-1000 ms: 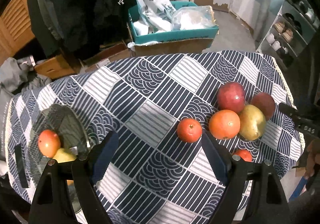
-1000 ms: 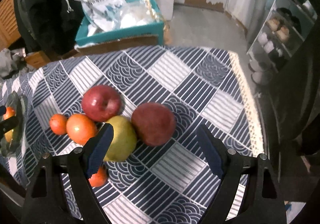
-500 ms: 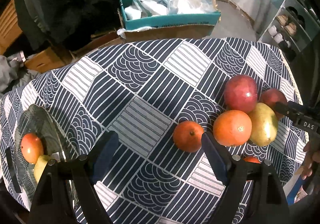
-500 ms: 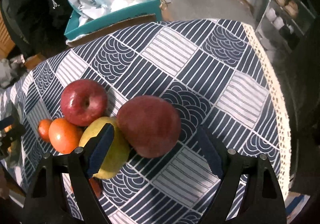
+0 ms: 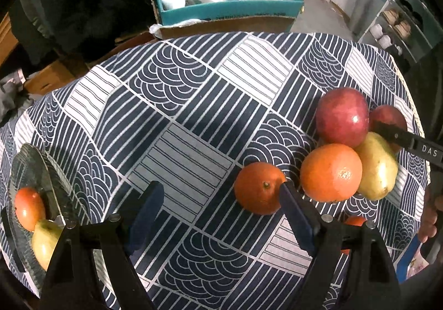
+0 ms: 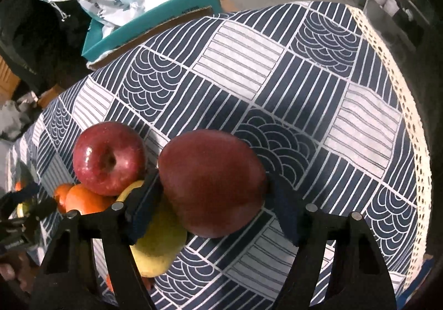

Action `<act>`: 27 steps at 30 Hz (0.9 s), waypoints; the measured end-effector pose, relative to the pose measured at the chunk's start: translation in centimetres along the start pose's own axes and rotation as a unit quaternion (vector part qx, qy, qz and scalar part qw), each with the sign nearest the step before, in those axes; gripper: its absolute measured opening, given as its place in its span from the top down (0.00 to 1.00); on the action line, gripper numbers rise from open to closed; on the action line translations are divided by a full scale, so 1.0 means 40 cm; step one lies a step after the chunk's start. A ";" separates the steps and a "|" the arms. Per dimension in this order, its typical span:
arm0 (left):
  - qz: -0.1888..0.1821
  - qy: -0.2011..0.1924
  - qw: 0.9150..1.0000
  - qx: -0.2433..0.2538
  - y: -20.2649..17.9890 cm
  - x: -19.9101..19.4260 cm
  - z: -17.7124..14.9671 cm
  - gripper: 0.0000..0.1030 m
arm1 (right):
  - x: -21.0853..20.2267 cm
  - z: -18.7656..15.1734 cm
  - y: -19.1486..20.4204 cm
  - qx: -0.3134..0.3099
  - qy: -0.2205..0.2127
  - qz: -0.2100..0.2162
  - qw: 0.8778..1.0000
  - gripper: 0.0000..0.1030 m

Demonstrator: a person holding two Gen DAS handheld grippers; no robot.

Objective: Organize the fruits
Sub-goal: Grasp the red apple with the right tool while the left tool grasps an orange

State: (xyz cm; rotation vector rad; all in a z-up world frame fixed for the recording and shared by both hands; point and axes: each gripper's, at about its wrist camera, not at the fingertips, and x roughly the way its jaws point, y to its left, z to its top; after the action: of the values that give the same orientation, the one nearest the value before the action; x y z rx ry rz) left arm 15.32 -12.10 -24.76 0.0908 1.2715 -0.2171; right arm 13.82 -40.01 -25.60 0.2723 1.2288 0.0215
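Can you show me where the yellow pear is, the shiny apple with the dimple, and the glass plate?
yellow pear (image 5: 378, 168), left wrist view, middle of its side.
shiny apple (image 6: 109, 157), right wrist view, beside its stem dimple.
glass plate (image 5: 33, 160), left wrist view, bare upper rim.

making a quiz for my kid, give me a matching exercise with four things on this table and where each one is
Things:
1. dull dark red apple
2. small orange tangerine
3. dark glass plate
4. yellow-green pear

Places:
A. at the table's left edge, holding two fruits
B. between the right hand-held gripper jaws as they close
C. beside the left hand-held gripper's right finger
D. leaning against the big round orange

Pairs: 1-B, 2-C, 3-A, 4-D
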 end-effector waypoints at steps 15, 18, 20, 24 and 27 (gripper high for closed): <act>-0.007 0.004 0.999 0.033 -0.052 0.018 -0.013 0.15 | -0.078 -0.039 0.030 -0.054 -0.046 -0.120 0.990 0.28; 0.000 0.003 0.999 0.043 -0.064 0.032 -0.012 0.15 | -0.090 -0.041 0.028 -0.045 -0.050 -0.107 0.992 0.27; 0.004 0.002 0.999 0.049 -0.071 0.044 -0.011 0.15 | -0.101 -0.044 0.032 -0.046 -0.055 -0.104 0.992 0.27; 0.009 -0.005 0.998 0.061 -0.079 0.057 -0.017 0.22 | -0.118 -0.047 0.043 -0.052 -0.063 -0.104 0.991 0.27; 0.007 -0.002 0.997 0.071 -0.086 0.069 -0.022 0.40 | -0.120 -0.046 0.045 -0.052 -0.065 -0.101 0.991 0.27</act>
State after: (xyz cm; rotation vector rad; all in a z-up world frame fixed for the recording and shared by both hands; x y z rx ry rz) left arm 14.53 -15.58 -27.48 0.2210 1.2506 -0.2965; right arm 10.71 -38.68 -21.34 0.0565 1.1170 -0.1068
